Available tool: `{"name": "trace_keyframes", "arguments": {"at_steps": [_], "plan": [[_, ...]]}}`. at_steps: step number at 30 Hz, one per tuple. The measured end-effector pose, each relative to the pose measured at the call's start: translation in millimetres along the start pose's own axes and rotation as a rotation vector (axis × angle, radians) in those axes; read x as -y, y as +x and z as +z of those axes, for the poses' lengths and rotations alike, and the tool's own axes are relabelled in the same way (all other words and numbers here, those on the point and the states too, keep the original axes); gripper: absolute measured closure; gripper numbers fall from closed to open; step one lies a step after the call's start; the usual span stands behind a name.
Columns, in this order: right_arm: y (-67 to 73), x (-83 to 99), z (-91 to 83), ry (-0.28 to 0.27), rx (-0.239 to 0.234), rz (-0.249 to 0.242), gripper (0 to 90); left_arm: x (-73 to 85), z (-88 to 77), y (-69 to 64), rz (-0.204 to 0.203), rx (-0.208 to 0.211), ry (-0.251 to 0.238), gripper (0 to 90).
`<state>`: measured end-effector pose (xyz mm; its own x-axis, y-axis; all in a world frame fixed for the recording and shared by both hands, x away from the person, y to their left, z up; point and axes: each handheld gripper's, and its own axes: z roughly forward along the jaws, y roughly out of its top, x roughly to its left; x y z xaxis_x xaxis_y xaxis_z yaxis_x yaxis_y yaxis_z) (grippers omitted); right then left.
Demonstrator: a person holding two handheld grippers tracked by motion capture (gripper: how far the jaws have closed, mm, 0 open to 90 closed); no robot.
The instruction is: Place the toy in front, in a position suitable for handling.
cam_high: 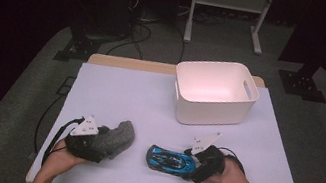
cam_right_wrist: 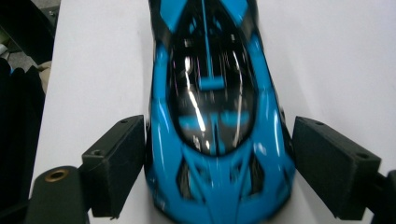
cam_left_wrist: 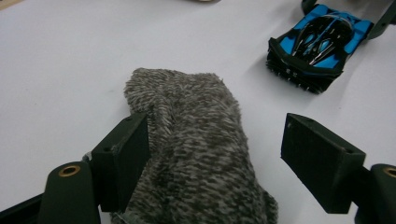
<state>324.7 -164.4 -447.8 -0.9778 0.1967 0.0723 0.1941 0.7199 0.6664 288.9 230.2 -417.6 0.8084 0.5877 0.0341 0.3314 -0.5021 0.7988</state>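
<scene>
A grey fuzzy cloth item (cam_high: 117, 137) lies on the white table at the front left. My left gripper (cam_high: 98, 143) straddles its near end. In the left gripper view the cloth (cam_left_wrist: 196, 140) leans on the left pad, while the right pad (cam_left_wrist: 322, 161) stands well off it, so the jaws are open. A blue and black toy car (cam_high: 170, 160) sits at the front middle, and it also appears in the left gripper view (cam_left_wrist: 317, 42). My right gripper (cam_high: 199, 166) brackets the car (cam_right_wrist: 210, 107) from its right end, with the pads (cam_right_wrist: 116, 158) beside its flanks and not squeezing.
A white plastic bin (cam_high: 210, 112) with handle slots stands at the back right of the table, with nothing inside that I can see. The white sheet (cam_high: 120, 94) covers the tabletop. Dark stands and cables lie on the floor beyond.
</scene>
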Motion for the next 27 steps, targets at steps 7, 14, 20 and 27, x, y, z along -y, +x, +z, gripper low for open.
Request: {"name": "trace_keyframes", "arguments": {"at_steps": [7, 14, 20, 27], "plan": [[-1.2, 7.8, -3.0, -0.014, 0.003, 0.018, 17.4, 0.2, 12.3, 3.0, 0.023, 0.026, 0.069, 40.3], [-0.1, 9.7, 1.5, -0.013, 0.003, 0.010, 17.2, 6.6, 18.4, 10.4, 0.010, 0.032, 0.122, 69.0], [0.1, 10.5, 1.8, -0.018, 0.007, 0.003, 17.2, -5.7, 15.5, 2.5, 0.042, 0.088, 0.095, 73.4], [-0.6, 9.4, 0.9, -0.017, -0.001, 0.021, 17.1, -42.6, 18.4, -20.5, 0.137, 0.169, 0.044, 73.3]]}}
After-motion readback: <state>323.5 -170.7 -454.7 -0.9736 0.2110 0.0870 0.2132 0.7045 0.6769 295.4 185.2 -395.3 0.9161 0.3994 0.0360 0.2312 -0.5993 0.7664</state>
